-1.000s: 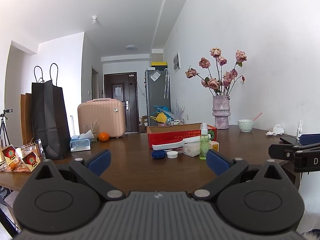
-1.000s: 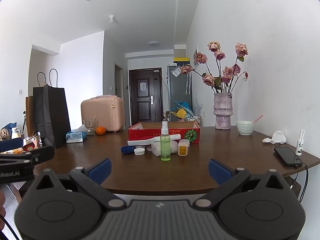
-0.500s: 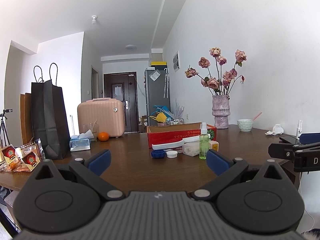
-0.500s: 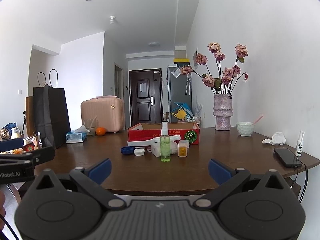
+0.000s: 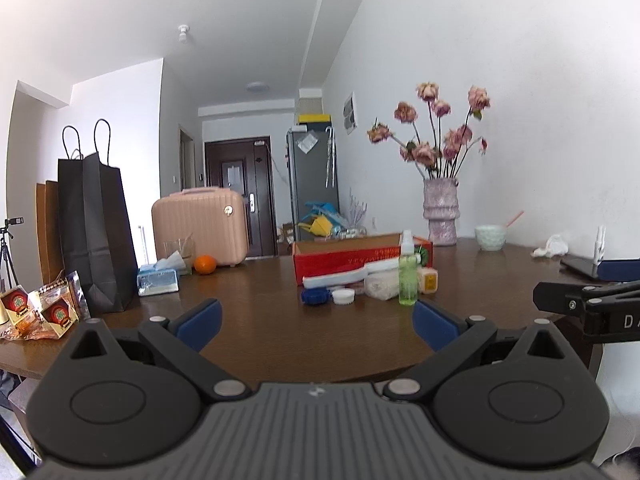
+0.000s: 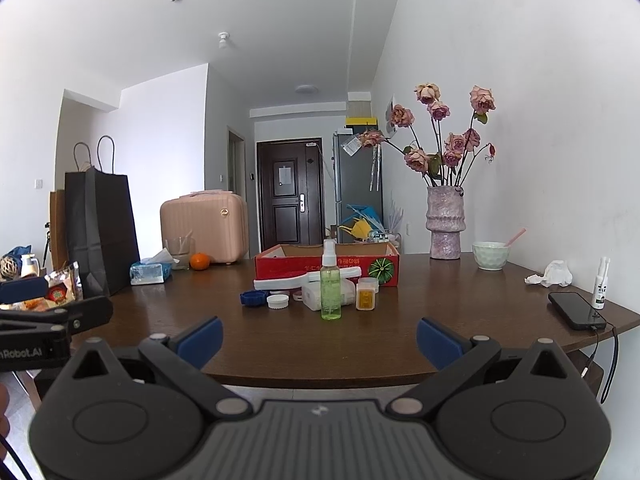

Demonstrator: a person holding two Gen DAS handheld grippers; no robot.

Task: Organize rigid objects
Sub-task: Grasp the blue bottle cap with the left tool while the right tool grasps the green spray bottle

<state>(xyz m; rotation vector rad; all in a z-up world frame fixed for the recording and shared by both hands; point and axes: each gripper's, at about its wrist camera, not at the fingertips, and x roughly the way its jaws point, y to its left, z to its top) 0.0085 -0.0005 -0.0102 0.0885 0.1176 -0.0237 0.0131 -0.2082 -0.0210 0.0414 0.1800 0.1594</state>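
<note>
On the brown table (image 6: pixel 280 340) stands a red cardboard box (image 6: pixel 326 266) (image 5: pixel 360 258), open at the top. In front of it sit a green spray bottle (image 6: pixel 330 288) (image 5: pixel 407 276), a small yellow-labelled jar (image 6: pixel 365 299), a white block (image 6: pixel 312 296), a long white bar (image 6: pixel 304 278), a blue lid (image 6: pixel 253 299) (image 5: pixel 315 295) and a white lid (image 6: pixel 277 301) (image 5: pixel 343 296). My left gripper (image 5: pixel 316 322) and my right gripper (image 6: pixel 318 334) are both open and hold nothing. Each hangs near the table's front edge, well short of the objects.
A black paper bag (image 6: pixel 100 232), a tissue pack (image 6: pixel 150 272), an orange (image 6: pixel 199 261) and a pink case (image 6: pixel 204 226) stand at the left. A vase of roses (image 6: pixel 444 220), a bowl (image 6: pixel 491 255), a phone (image 6: pixel 576 311) and a small white spray bottle (image 6: pixel 601 283) are at the right.
Both views have shifted only slightly; the objects on the table have not moved and both grippers stay open.
</note>
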